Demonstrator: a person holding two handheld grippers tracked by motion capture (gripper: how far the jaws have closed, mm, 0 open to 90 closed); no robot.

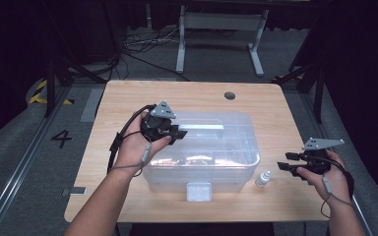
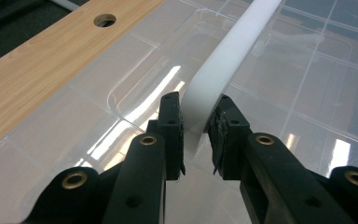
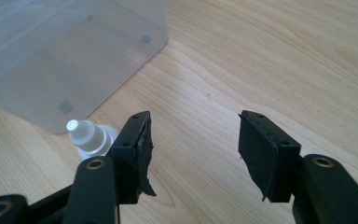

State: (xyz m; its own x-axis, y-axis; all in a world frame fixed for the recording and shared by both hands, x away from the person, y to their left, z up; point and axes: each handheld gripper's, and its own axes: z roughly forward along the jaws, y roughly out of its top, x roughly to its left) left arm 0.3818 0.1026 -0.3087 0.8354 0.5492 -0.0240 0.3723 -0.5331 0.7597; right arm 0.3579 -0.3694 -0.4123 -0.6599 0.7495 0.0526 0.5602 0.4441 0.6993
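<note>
Dark floor with loose cables and a grey metal frame lies beyond a pale wooden counter (image 1: 128,98), which has a round hole (image 1: 230,95) near its far edge. At the middle of the counter, reaching toward the near edge, sits a clear plastic storage box (image 1: 236,167) with a ribbed clear lid (image 2: 307,70) and a white handle (image 1: 202,127) on top. The left gripper (image 1: 176,132), held in a person's left hand (image 1: 135,145), is over the box's left part, its jaws closed onto the end of the white handle, pads pressing it from both sides. A small white dropper bottle (image 1: 263,178) stands on the counter just beside the box's near right corner. The right gripper (image 1: 288,163), held in the right hand (image 1: 332,177) near the counter's right edge, has its jaws spread wide with nothing between them, pointing toward the bottle.
</note>
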